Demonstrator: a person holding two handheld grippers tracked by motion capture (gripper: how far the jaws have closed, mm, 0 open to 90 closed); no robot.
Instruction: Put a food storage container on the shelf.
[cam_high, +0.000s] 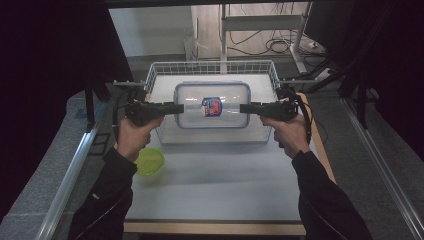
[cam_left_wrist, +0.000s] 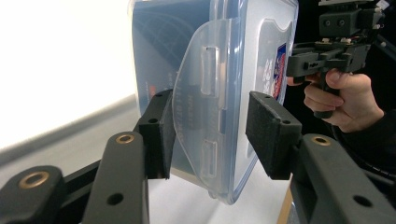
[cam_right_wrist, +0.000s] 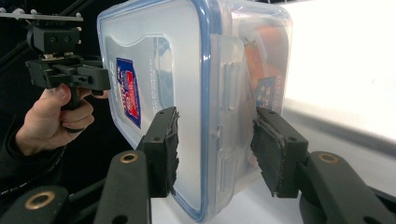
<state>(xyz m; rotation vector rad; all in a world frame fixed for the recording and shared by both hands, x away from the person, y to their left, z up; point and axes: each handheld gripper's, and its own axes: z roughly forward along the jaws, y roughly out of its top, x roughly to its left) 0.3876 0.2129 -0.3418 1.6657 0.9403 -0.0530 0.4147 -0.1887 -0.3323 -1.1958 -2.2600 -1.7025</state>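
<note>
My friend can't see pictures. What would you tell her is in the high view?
Two hands hold a clear plastic box with a blue-rimmed lid by its short ends, the left gripper and right gripper gripping it over a white wire basket. A green bowl sits on the table.

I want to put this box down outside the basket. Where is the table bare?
The white table is bare in front of the wire basket, from the green bowl across to the right edge. The basket itself is crowded: the clear lidded box spans most of it.
</note>
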